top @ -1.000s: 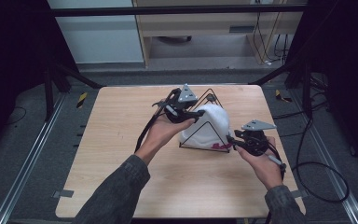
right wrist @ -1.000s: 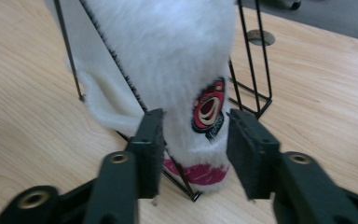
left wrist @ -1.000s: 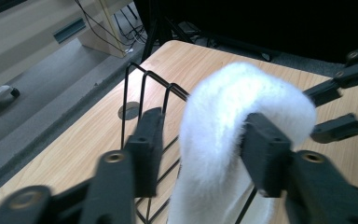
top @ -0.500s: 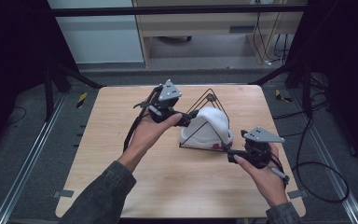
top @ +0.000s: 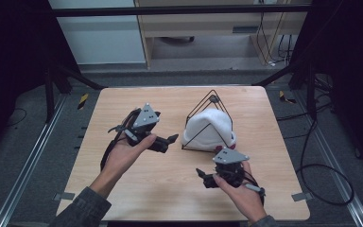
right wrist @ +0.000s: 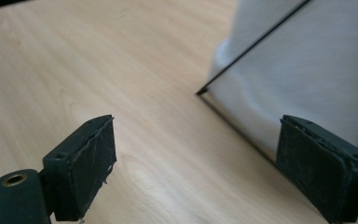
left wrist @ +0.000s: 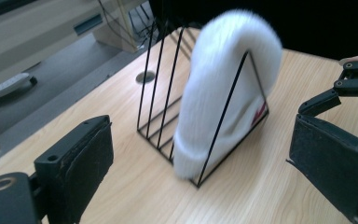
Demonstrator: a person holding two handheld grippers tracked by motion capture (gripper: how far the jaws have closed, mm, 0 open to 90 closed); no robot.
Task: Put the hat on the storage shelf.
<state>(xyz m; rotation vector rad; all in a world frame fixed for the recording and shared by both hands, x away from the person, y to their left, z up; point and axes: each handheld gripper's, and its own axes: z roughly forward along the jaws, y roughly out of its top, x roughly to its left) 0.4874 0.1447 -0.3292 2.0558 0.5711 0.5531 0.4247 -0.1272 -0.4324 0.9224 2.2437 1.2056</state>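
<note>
— How did the fingers stand?

— On the left gripper [top: 172, 139] they were spread wide with nothing between them; they had just been opening. The two black fingers [left wrist: 81, 161] framed the scene in the left gripper view, both off the surface's things. The right gripper [top: 202, 176] was the same: its fingers [right wrist: 86, 161] had just been opening too, parted wide over bare wood and gripping nothing.

— And where was the hat?

— The white knit hat [top: 208, 130] sat draped over a black wire rack [top: 212, 99], a triangular frame standing upright on the wooden surface [top: 123, 198], right of centre and toward the far half. A bit of red showed at the hat's near right edge.

— How near were the grippers to it?

— The left one was just left of the rack, pointing right at it, apart from it. The right one lay nearer the person, just in front of the rack's near corner, pointing left, not touching.
</note>
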